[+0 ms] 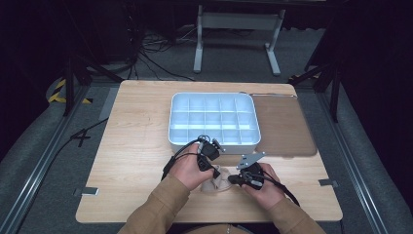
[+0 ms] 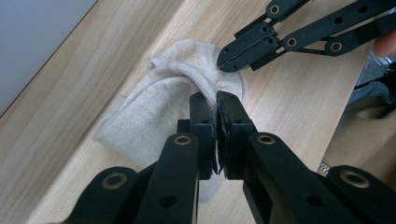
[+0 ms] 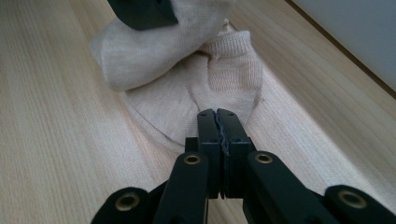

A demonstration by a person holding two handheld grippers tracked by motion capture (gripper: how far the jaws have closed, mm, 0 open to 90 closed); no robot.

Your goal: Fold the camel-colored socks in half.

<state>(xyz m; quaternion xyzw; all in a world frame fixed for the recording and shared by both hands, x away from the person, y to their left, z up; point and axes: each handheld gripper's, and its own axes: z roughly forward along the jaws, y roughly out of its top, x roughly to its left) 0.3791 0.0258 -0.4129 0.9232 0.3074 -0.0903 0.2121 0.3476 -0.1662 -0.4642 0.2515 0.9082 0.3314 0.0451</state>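
A beige sock (image 1: 219,184) lies crumpled on the wooden table (image 1: 136,146) near its front edge, between the person's two hands. My left gripper (image 1: 217,171) comes in from the left and is shut on a raised fold of the sock (image 2: 159,107), with its jaws (image 2: 215,100) pressed together on the fabric. From the right, my right gripper (image 1: 232,179) is shut too, and its tips (image 3: 217,114) pinch the flatter lower part of the sock (image 3: 187,93). In the left gripper view, the right gripper (image 2: 223,63) meets the sock at its far edge.
A white compartment box (image 1: 214,143) stands open just behind the hands at the table's middle. Its brownish translucent lid (image 1: 285,126) lies flat to its right. Bare wood spreads to the left of the hands. Cables and a stand's legs lie on the floor beyond the table.
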